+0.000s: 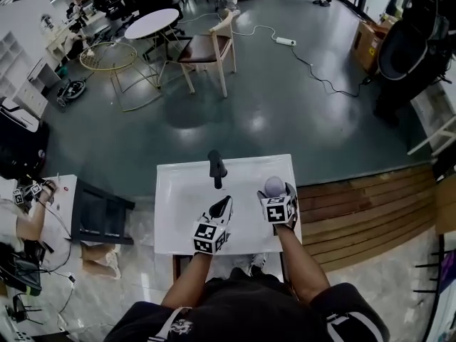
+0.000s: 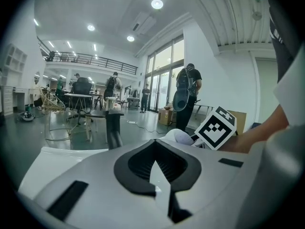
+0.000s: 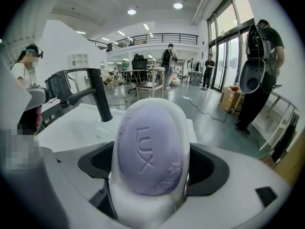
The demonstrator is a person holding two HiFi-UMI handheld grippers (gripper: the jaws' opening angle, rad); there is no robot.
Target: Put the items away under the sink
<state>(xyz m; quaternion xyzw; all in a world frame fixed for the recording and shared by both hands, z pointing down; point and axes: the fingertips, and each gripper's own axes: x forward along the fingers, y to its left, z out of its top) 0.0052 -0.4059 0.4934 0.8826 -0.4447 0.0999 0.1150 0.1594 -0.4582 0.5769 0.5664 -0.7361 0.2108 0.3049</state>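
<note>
Head view: the person stands at the near edge of a white sink (image 1: pixel 182 212), both arms out over it. A black faucet (image 1: pixel 216 168) rises at the sink's far side, about centre.

Right gripper (image 1: pixel 276 191): over the sink's right side, near its right rim. Its jaws are closed onto a lavender soap bar (image 3: pixel 150 151). In the right gripper view the bar stands on end between the white jaws, with its embossed "LUX" face toward the camera and a jaw pressed against each long edge. The bar is in the air above the sink, not resting on it. The faucet shows beyond the bar on its left, with the white basin below it.

Left gripper (image 1: pixel 226 201): over the middle of the sink, on the near side of the faucet and just left of the right gripper. In the left gripper view its jaws meet in a closed point with nothing between them. The right gripper's marker cube (image 2: pixel 215 128) shows off to the right, with the pale end of the soap just beside it.

Surroundings: wooden steps (image 1: pixel 356 212) adjoin the sink's right side. Well beyond the sink's far edge, on grey floor, stand a wooden chair (image 1: pixel 210 52) and a round white table (image 1: pixel 152 23). A power strip (image 1: pixel 286 41) with its cable lies farther right.
</note>
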